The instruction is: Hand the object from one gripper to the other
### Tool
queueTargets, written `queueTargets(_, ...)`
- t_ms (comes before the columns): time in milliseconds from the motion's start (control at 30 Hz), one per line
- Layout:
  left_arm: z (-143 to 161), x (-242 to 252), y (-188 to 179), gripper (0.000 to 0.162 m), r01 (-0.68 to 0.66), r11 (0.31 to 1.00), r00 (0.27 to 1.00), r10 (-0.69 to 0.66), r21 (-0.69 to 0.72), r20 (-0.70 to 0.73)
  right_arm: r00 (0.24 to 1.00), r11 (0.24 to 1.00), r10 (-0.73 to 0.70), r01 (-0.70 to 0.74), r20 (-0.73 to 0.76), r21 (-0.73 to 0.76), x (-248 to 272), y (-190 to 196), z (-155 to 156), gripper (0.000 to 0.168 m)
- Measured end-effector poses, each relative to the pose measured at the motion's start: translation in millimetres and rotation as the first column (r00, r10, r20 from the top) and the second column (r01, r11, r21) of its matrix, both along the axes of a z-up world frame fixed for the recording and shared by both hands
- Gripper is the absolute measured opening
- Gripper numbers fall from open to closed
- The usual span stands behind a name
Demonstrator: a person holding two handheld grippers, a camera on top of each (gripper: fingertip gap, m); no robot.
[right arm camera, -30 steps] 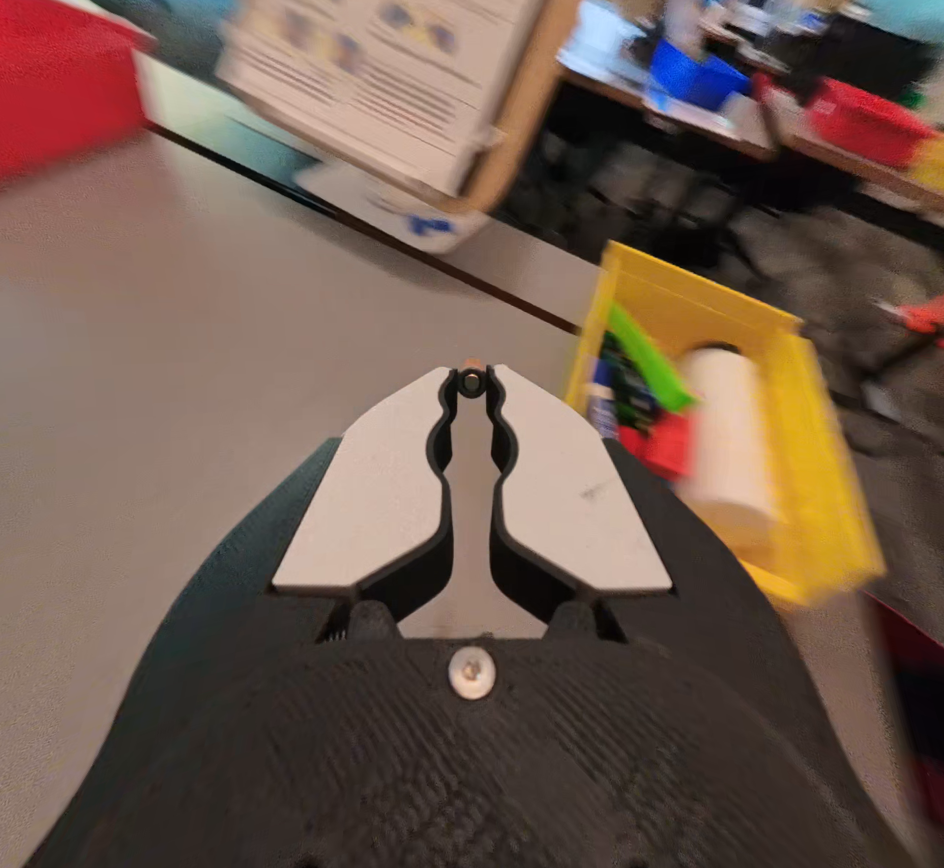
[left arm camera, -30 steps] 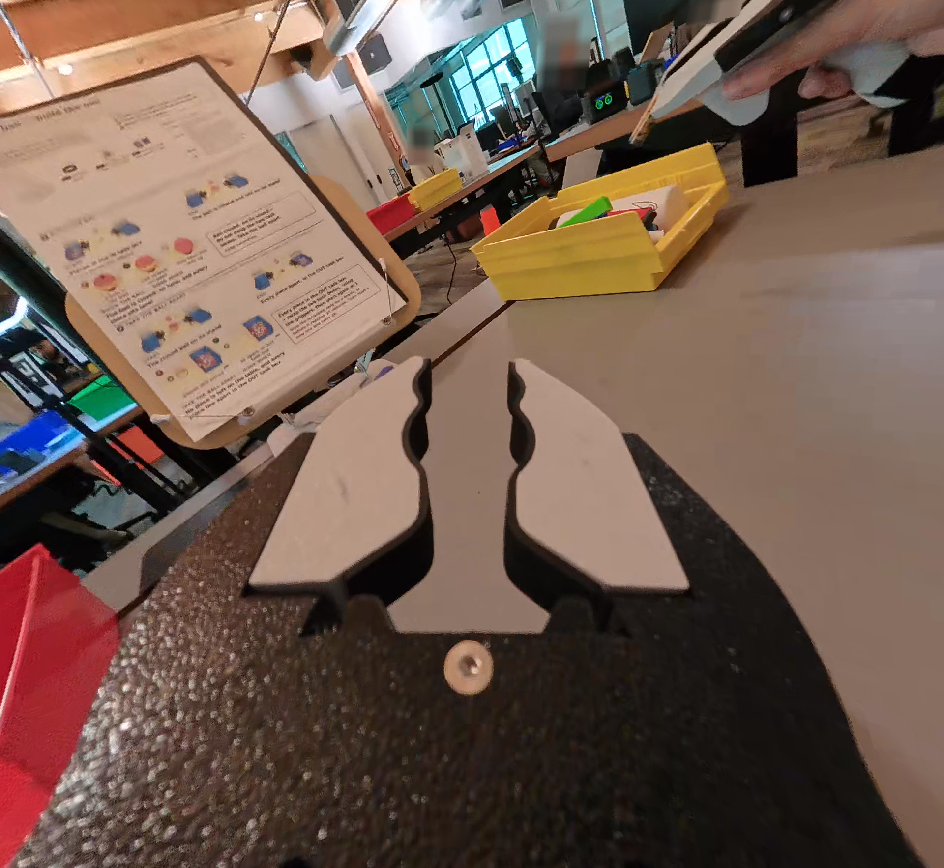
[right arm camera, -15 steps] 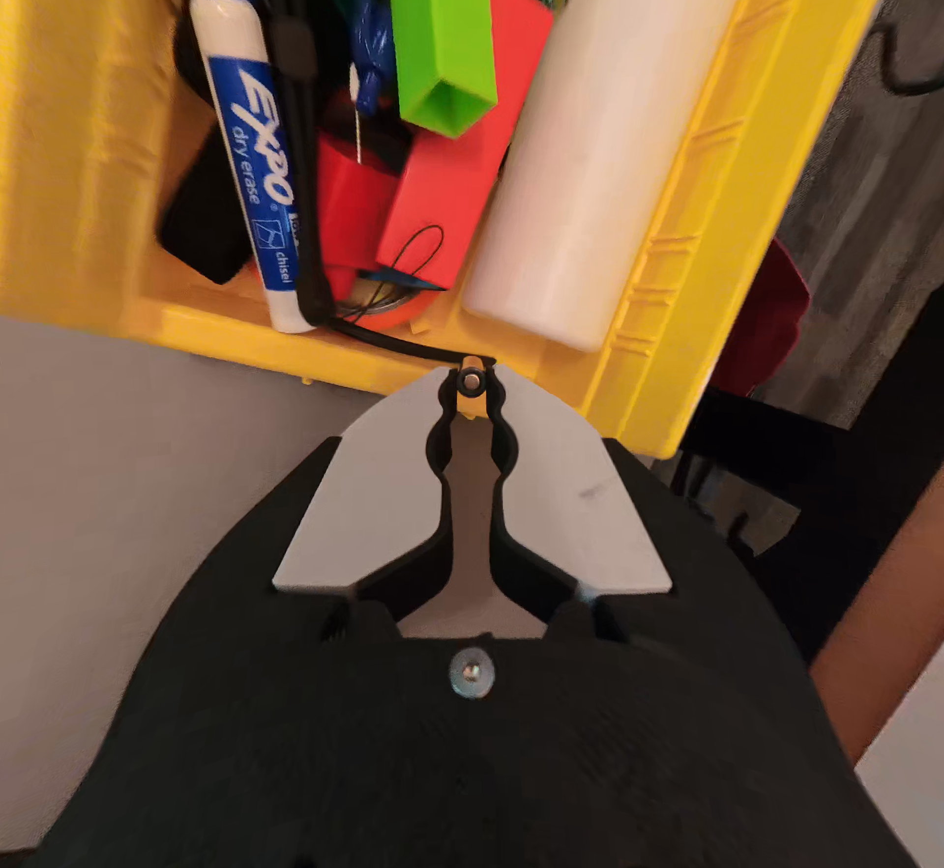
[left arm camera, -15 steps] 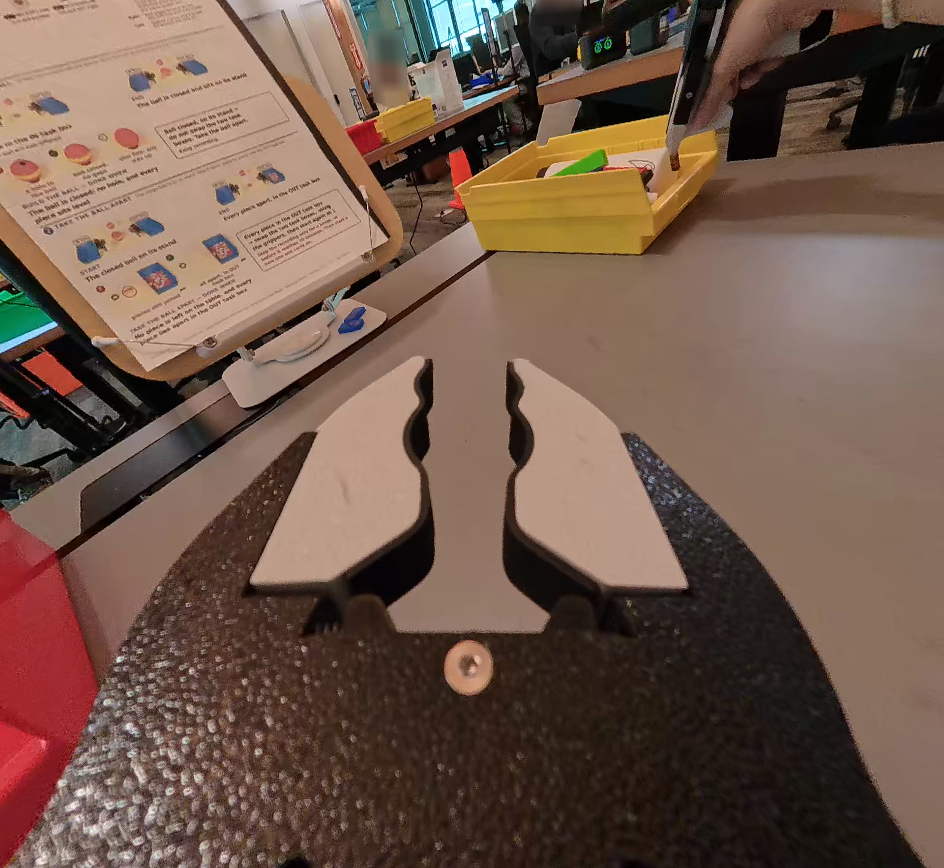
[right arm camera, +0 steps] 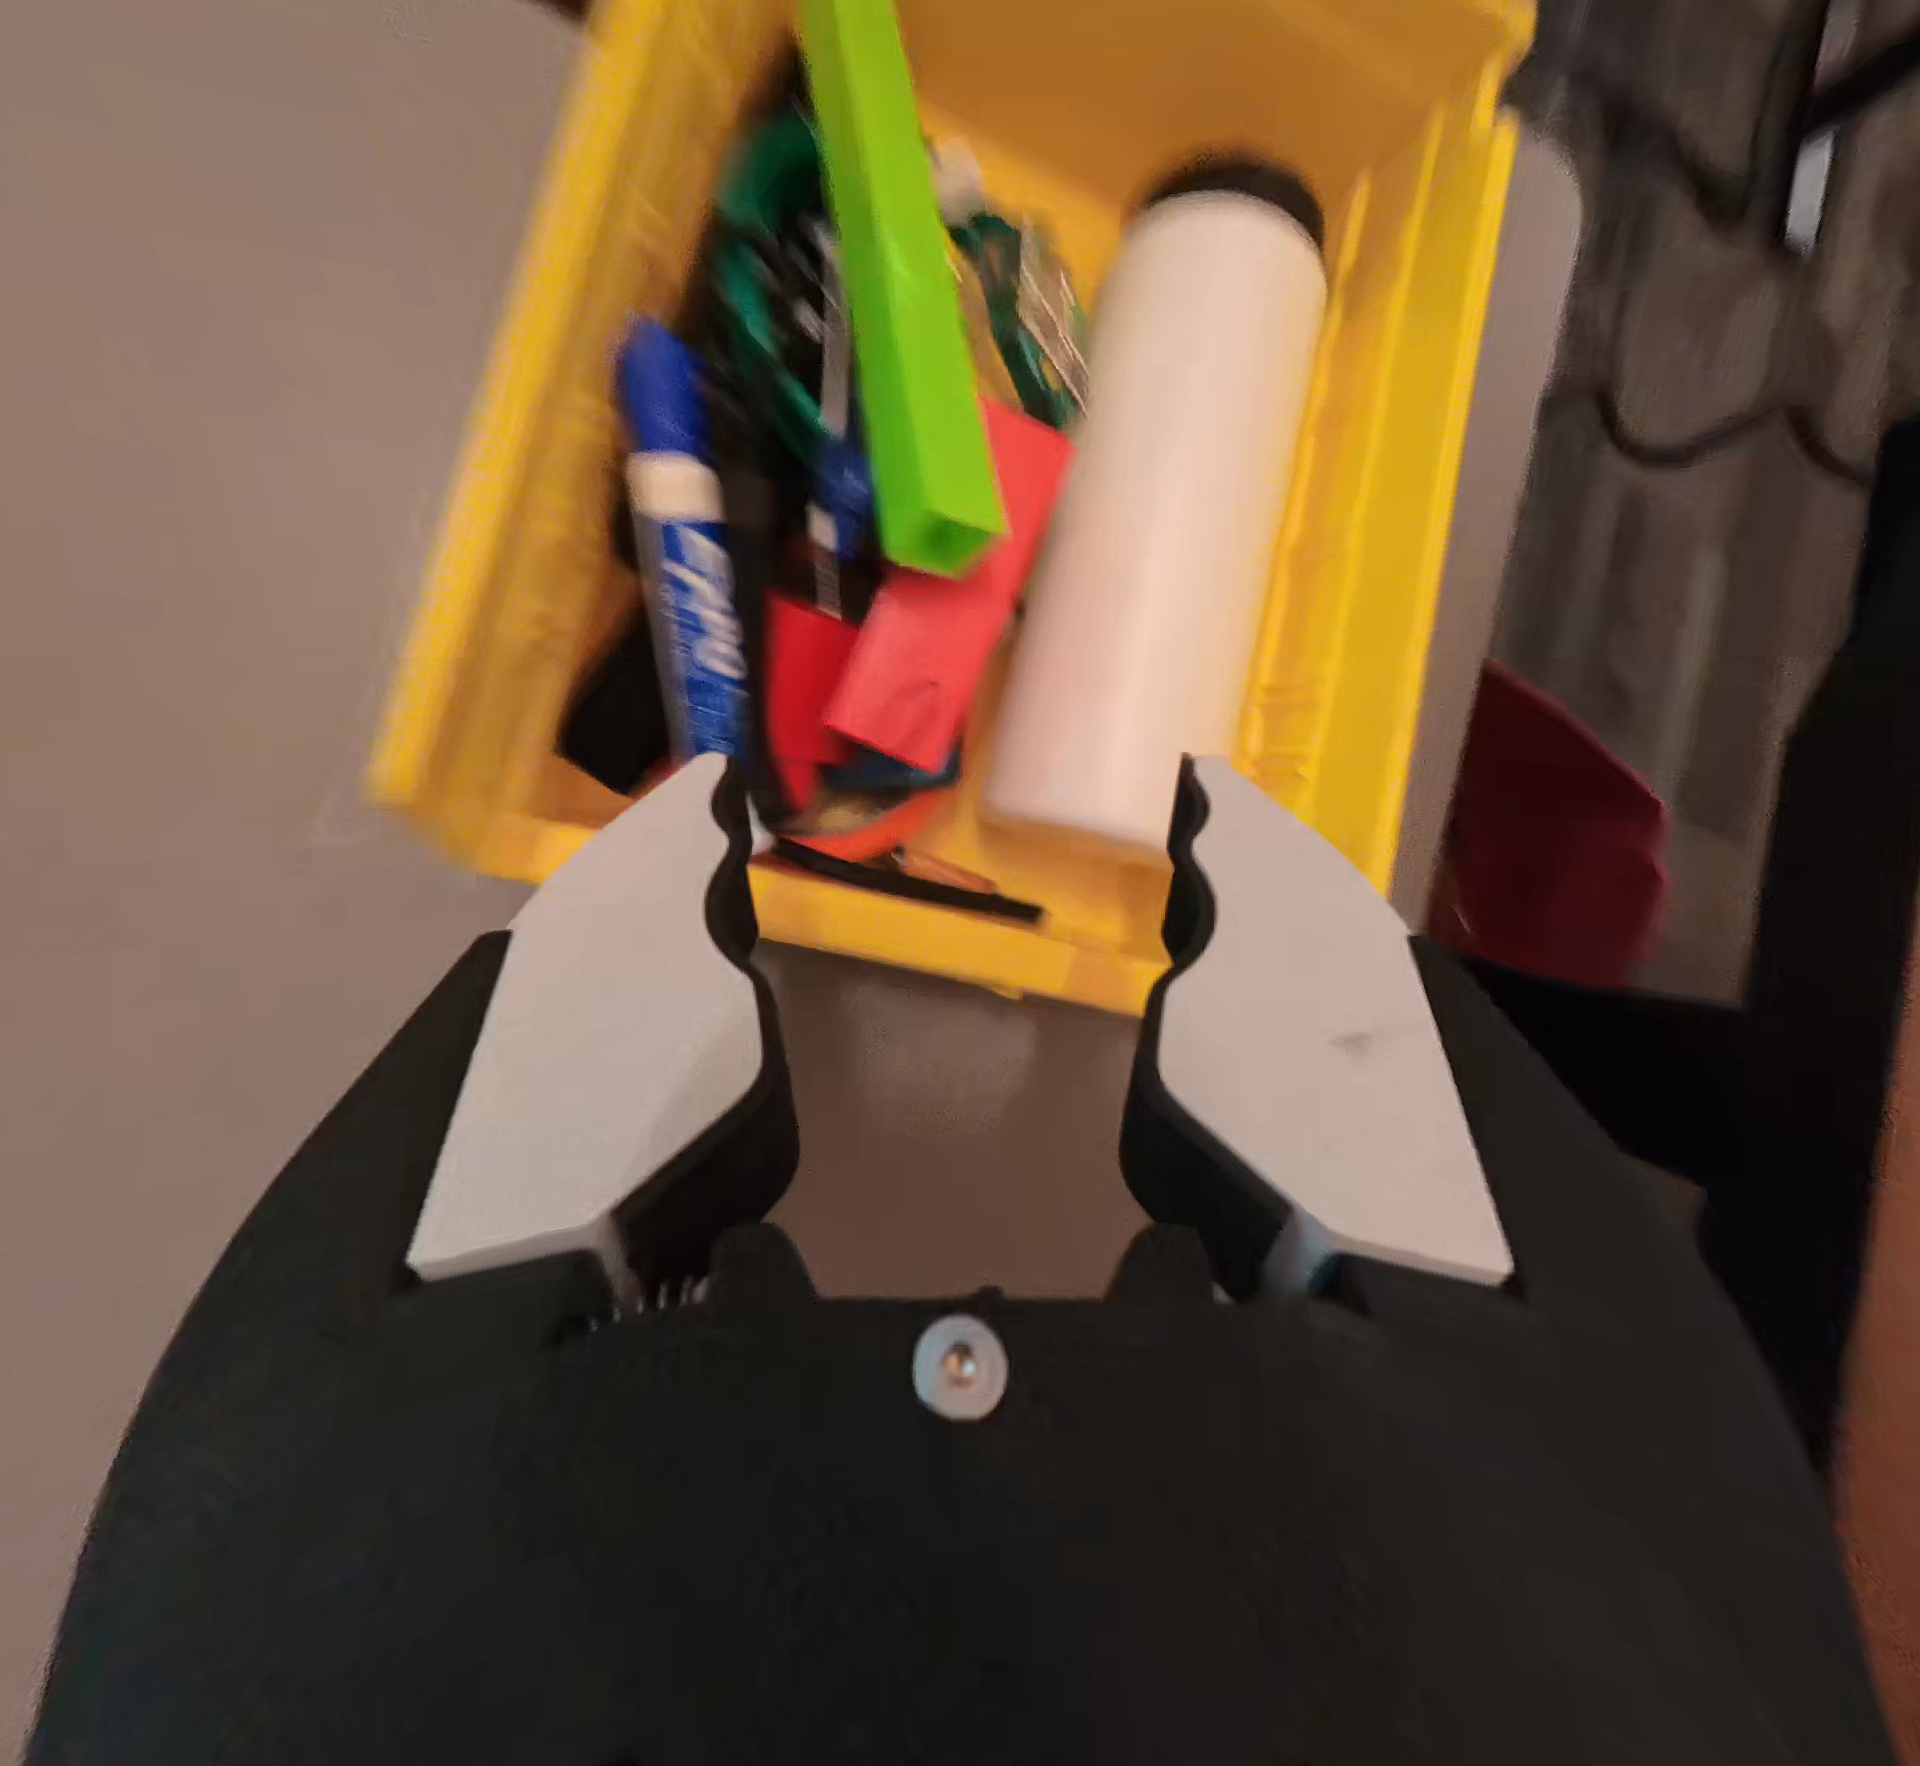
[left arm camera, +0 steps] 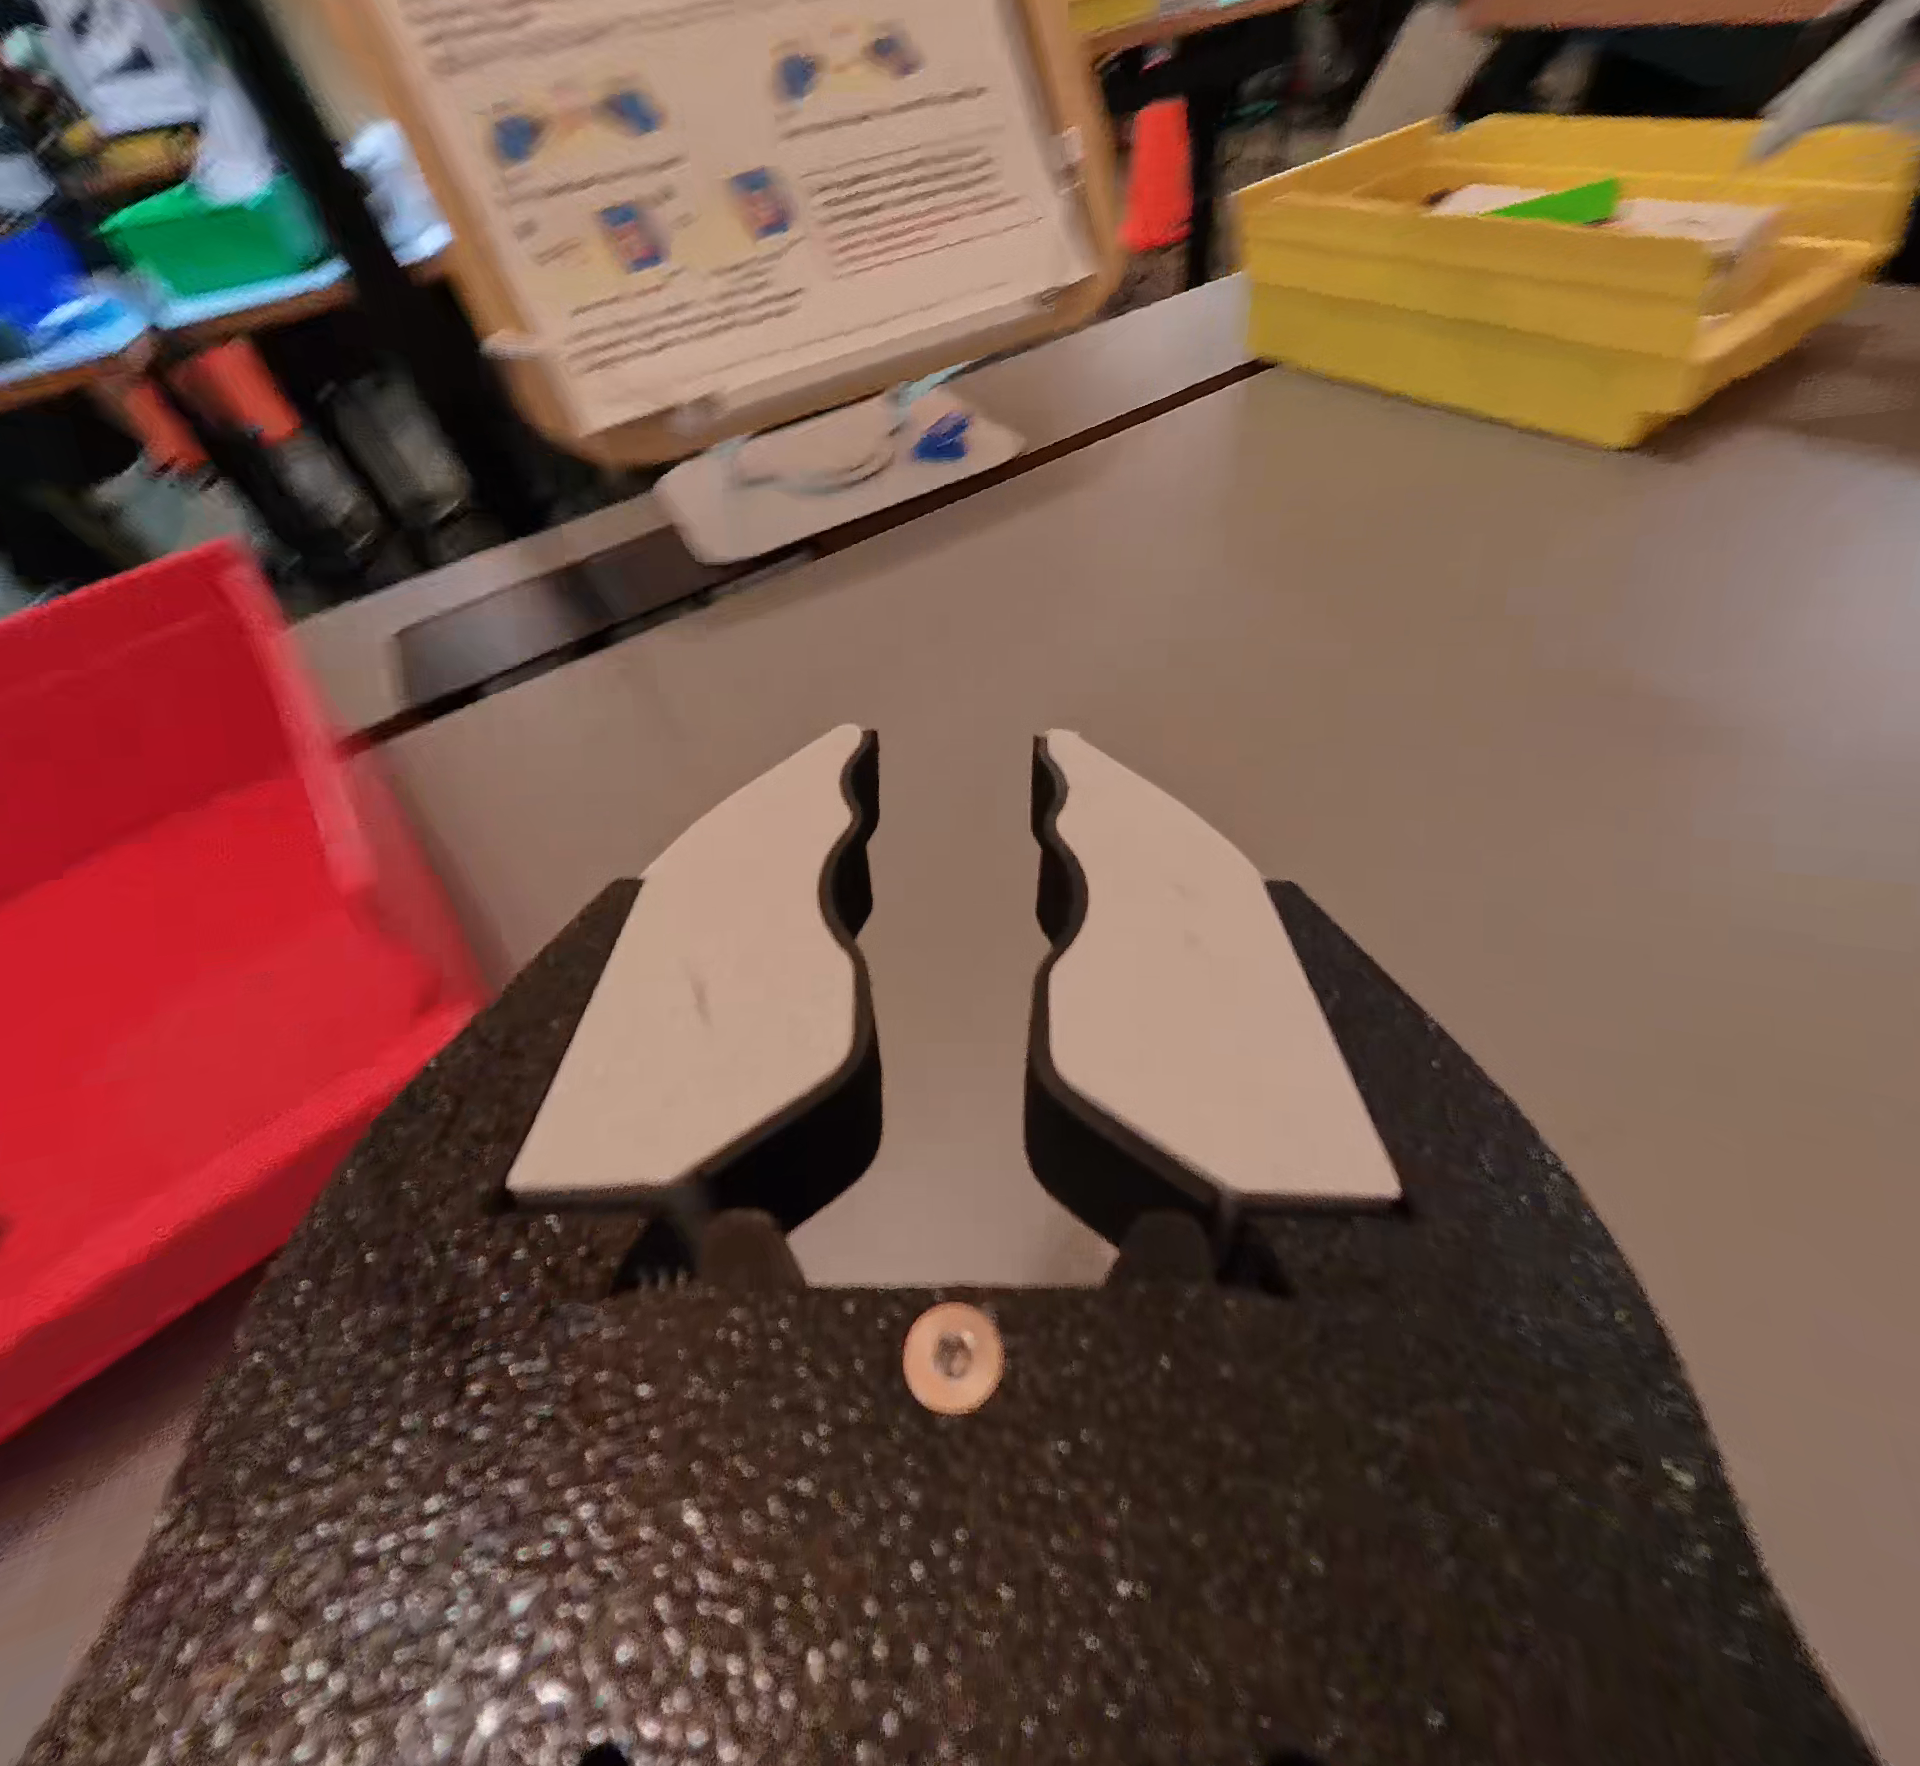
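right tongs (right arm camera: 956, 817) spread wide over boxy yellow plastic bin (right arm camera: 1455, 428), smooth white tube (right arm camera: 1153, 521) inside, left tongs (left arm camera: 954, 760) parted, empty, above matte grey counter (left arm camera: 1455, 729)

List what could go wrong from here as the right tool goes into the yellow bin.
1. The yellow bin is crowded: the open right tool could catch the black cord or blue marker along with its target.
2. The white cylinder looks smooth and wide, so it might slip.
3. The left tool hangs open far from the bin, so a handover needs a long carry.
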State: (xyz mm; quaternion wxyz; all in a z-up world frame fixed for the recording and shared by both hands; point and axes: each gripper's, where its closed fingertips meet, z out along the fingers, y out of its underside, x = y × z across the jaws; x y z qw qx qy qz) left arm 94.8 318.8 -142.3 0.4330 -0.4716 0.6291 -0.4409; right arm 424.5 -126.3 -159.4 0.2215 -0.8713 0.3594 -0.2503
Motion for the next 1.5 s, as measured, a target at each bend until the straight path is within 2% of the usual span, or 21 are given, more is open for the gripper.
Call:
queueTargets(33, 1, -3, 25, 0.028, -0.072, 0.997, 0.997, 0.072, 0.000, -0.036, 0.997, 0.995, 0.049, -0.053, 0.054, 0.086, -13, 14, 13, 0.079)
queueTargets(100, 8, -9, 76, 0.031, -0.180, 0.983, 0.978, 0.181, 0.024, -0.100, 0.975, 0.954, 0.149, -0.185, 0.162, 0.236, -47, 43, 34, 0.078)
queueTargets(133, 13, -10, 99, 0.034, -0.185, 0.980, 0.973, 0.192, 0.067, -0.128, 0.958, 0.920, 0.201, -0.255, 0.203, 0.296, -66, 57, 41, 0.077)
queueTargets(167, 16, -8, 121, 0.038, -0.167, 0.977, 0.967, 0.188, 0.130, -0.172, 0.939, 0.882, 0.259, -0.326, 0.227, 0.341, -86, 69, 44, 0.076)
queueTargets(233, 11, -2, 160, 0.045, -0.055, 0.964, 0.926, 0.146, 0.259, -0.348, 0.906, 0.823, 0.339, -0.416, 0.251, 0.387, -118, 85, 41, 0.075)
queueTargets(300, 0, 6, 207, 0.050, 0.064, 0.916, 0.834, 0.169, 0.395, -0.525, 0.897, 0.803, 0.363, -0.439, 0.253, 0.403, -137, 93, 33, 0.076)
queueTargets(367, -15, 11, 248, 0.056, 0.230, 0.836, 0.724, 0.195, 0.498, -0.661, 0.884, 0.771, 0.391, -0.467, 0.257, 0.433, -154, 102, 27, 0.077)
queueTargets(467, -47, 17, 294, 0.058, 0.384, 0.774, 0.544, 0.251, 0.503, -0.801, 0.854, 0.717, 0.436, -0.520, 0.283, 0.464, -171, 108, 25, 0.078)
queueTargets(567, -84, 13, 322, 0.061, 0.471, 0.761, 0.345, 0.305, 0.445, -0.887, 0.875, 0.714, 0.389, -0.485, 0.289, 0.506, -168, 106, 28, 0.079)
queueTargets(667, -109, 10, 336, 0.056, 0.570, 0.715, 0.203, 0.355, 0.405, -0.912, 0.872, 0.715, 0.408, -0.490, 0.272, 0.499, -173, 105, 25, 0.079)
queueTargets(767, -123, 7, 356, 0.053, 0.640, 0.651, 0.079, 0.472, 0.408, -0.878, 0.854, 0.689, 0.441, -0.519, 0.276, 0.506, -181, 107, 24, 0.080)
queueTargets(867, -132, 7, 367, 0.049, 0.670, 0.625, 0.023, 0.520, 0.399, -0.854, 0.861, 0.667, 0.422, -0.507, 0.284, 0.546, -178, 110, 26, 0.080)
queueTargets(933, -136, 6, 365, 0.037, 0.653, 0.659, -0.013, 0.503, 0.374, -0.864, 0.863, 0.659, 0.426, -0.502, 0.272, 0.561, -177, 112, 25, 0.080)
queueTargets(1000, -137, 6, 364, 0.037, 0.623, 0.686, -0.030, 0.500, 0.375, -0.865, 0.861, 0.662, 0.424, -0.506, 0.281, 0.553, -176, 113, 25, 0.080)
queueTargets(1067, -136, 10, 360, 0.036, 0.598, 0.700, 0.010, 0.481, 0.391, -0.877, 0.858, 0.673, 0.427, -0.512, 0.285, 0.534, -176, 115, 22, 0.079)
queueTargets(1133, -130, 20, 352, 0.036, 0.540, 0.727, 0.103, 0.442, 0.423, -0.891, 0.861, 0.685, 0.427, -0.508, 0.276, 0.523, -176, 117, 20, 0.079)
queueTargets(1233, -102, 38, 340, 0.036, 0.419, 0.756, 0.297, 0.409, 0.503, -0.863, 0.851, 0.675, 0.442, -0.524, 0.284, 0.519, -182, 125, 22, 0.078)
queueTargets(1333, -52, 55, 320, 0.036, 0.218, 0.786, 0.530, 0.402, 0.578, -0.747, 0.826, 0.652, 0.464, -0.563, 0.320, 0.508, -190, 137, 29, 0.078)
queueTargets(1433, 8, 67, 264, 0.036, 0.011, 0.895, 0.771, 0.276, 0.446, -0.573, 0.806, 0.594, 0.480, -0.590, 0.347, 0.548, -203, 156, 34, 0.080)
queueTargets(1500, 43, 66, 209, 0.036, 0.006, 0.951, 0.895, 0.133, 0.308, -0.426, 0.799, 0.527, 0.501, -0.586, 0.332, 0.615, -215, 174, 38, 0.080)
